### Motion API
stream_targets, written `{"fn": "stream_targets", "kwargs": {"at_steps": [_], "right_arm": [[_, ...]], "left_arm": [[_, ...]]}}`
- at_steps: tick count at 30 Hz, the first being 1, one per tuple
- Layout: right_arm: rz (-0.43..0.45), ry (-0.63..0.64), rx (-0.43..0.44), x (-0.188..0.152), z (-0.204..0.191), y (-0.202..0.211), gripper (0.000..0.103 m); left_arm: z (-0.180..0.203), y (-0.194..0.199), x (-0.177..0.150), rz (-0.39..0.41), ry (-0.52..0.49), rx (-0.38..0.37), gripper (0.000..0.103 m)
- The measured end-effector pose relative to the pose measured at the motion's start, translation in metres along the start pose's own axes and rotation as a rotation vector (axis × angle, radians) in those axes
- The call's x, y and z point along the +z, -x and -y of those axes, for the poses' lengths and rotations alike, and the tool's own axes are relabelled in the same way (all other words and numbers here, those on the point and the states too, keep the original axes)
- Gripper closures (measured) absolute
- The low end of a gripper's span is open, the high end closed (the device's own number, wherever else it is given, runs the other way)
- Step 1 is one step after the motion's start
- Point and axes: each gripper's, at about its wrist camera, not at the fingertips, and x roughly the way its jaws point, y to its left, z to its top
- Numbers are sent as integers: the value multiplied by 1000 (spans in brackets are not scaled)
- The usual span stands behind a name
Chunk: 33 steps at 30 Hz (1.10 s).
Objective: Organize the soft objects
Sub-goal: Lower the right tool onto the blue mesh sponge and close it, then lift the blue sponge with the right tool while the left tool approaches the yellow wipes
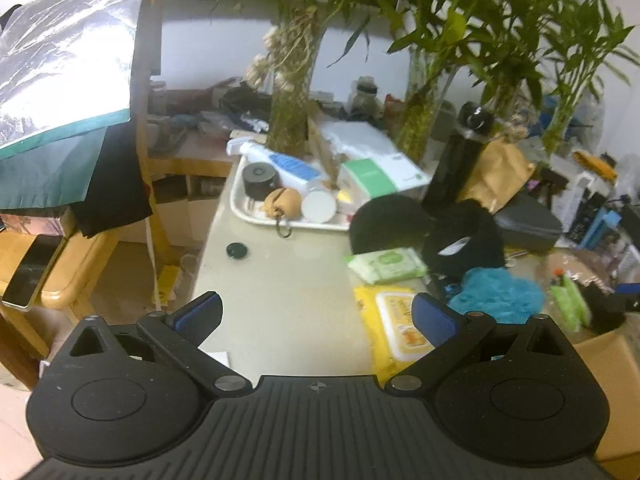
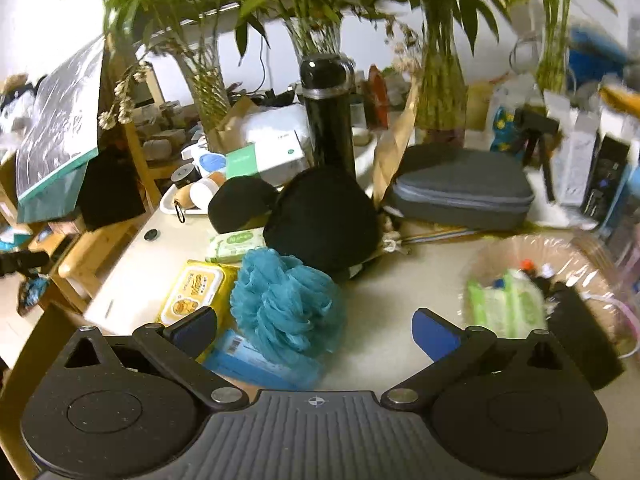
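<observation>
A teal mesh bath puff point(image 2: 286, 304) lies on the table, between my right gripper's point(image 2: 316, 330) open fingers and just ahead of them; it also shows in the left wrist view point(image 1: 496, 294). A yellow wipes pack point(image 1: 400, 326) point(image 2: 194, 290), a green wipes pack point(image 1: 386, 265) point(image 2: 236, 245) and black soft items point(image 1: 464, 240) point(image 2: 324, 220) lie nearby. A clear basket point(image 2: 592, 252) at right holds a green pack point(image 2: 504, 304). My left gripper point(image 1: 318, 316) is open and empty over bare table.
A white tray point(image 1: 248, 210) of toiletries, a black flask point(image 2: 328, 116), a grey zip case point(image 2: 460, 192) and glass vases of bamboo point(image 1: 292, 112) crowd the back. A blue flat pack point(image 2: 256, 364) lies under the puff. A cardboard box point(image 1: 612, 364) and wooden chairs point(image 1: 76, 268) flank the table.
</observation>
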Motion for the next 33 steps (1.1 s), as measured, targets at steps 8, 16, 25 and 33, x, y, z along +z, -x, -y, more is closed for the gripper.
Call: {"fn": "stream_targets", "kwargs": {"at_steps": [8, 16, 25, 33], "right_arm": [[-42, 11, 94, 9, 10, -37, 0], [-81, 61, 180, 26, 14, -81, 2], [-180, 90, 216, 27, 9, -116, 41], [-192, 97, 203, 23, 9, -118, 87]], "left_arm": [[-5, -10, -2, -18, -13, 37, 0], [3, -16, -4, -39, -48, -27, 0], [-7, -18, -7, -41, 36, -154, 0], [-2, -15, -6, -8, 30, -183, 0]]}}
